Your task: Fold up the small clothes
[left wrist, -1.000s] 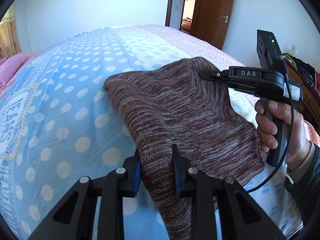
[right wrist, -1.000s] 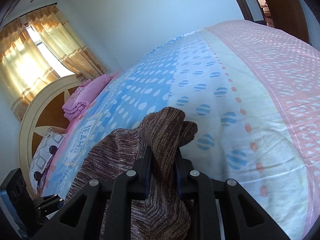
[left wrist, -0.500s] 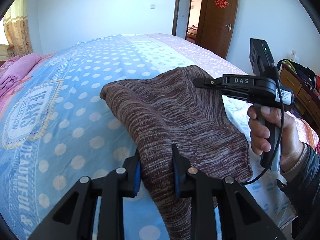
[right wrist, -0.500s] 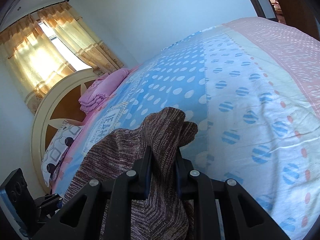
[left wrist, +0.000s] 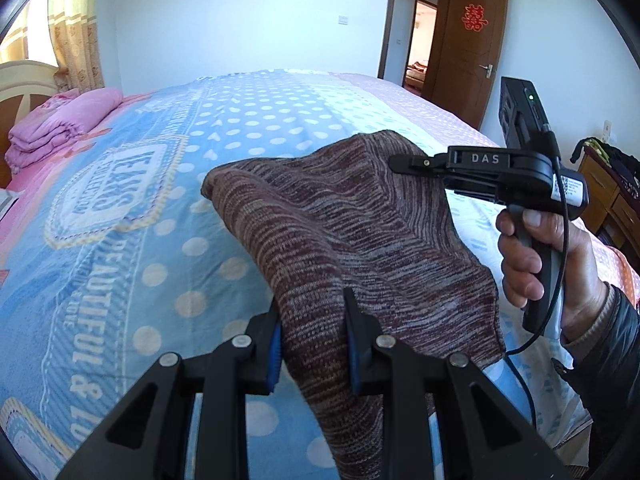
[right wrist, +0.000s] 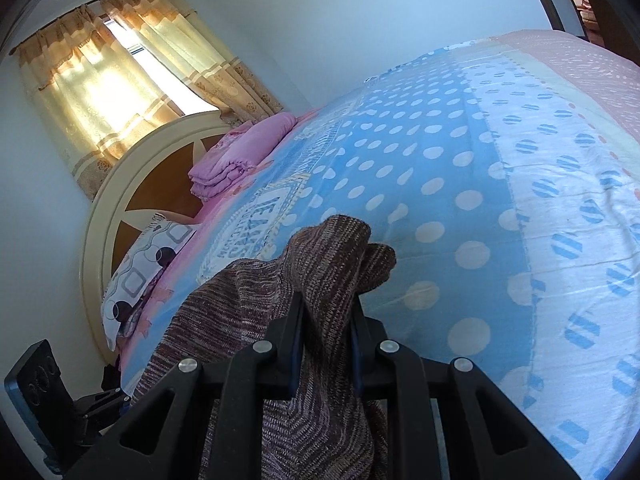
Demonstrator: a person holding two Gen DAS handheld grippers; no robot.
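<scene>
A brown striped knit garment [left wrist: 344, 232] is held up above the bed between both grippers. My left gripper [left wrist: 312, 320] is shut on its near edge. My right gripper [right wrist: 326, 316] is shut on another bunched edge of the same garment [right wrist: 320, 264]. In the left wrist view the right gripper [left wrist: 404, 162] comes in from the right, held by a hand, its tip at the garment's far upper edge. The cloth sags between the two grips and hangs down below the left fingers.
The bed [left wrist: 120, 208] has a blue polka-dot cover with pink and white bands [right wrist: 560, 160]. Folded pink bedding [left wrist: 60, 128] and a patterned pillow [right wrist: 140, 264] lie by the headboard. A wooden door [left wrist: 468, 48] and a dresser [left wrist: 608, 196] stand at the right.
Both grippers have swung with the garment toward the headboard side of the bed; more of the headboard, pink bedding and curtain shows. Both grips stay shut on the garment.
</scene>
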